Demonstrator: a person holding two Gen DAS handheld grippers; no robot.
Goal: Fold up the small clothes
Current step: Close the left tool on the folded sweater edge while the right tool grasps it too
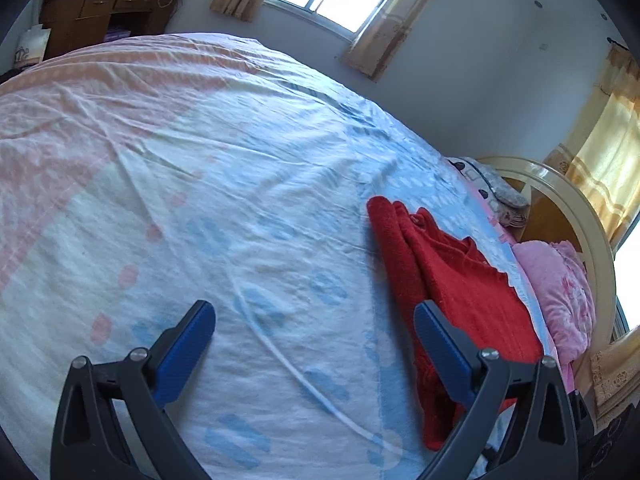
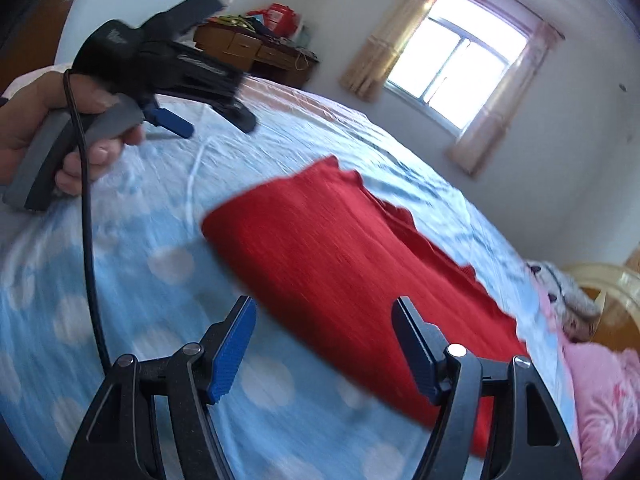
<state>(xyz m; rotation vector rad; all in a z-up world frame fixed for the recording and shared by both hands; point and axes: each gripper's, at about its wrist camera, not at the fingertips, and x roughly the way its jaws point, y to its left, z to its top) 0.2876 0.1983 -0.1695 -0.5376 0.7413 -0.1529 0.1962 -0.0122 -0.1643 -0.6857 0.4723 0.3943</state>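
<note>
A red knitted top [image 2: 352, 256] lies on the bed [image 1: 240, 184], near the pink pillow [image 1: 560, 280]. It looks folded over already, though the picture is blurry. It seems soft, light and floppy, so an edge or corner is the best place to pinch. The left tongs [image 1: 314, 326] are wide apart, holding nothing. The right tongs [image 2: 324, 322] are wide apart too, just above the top.

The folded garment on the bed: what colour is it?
Red garment, seen best in the right wrist view.
</note>
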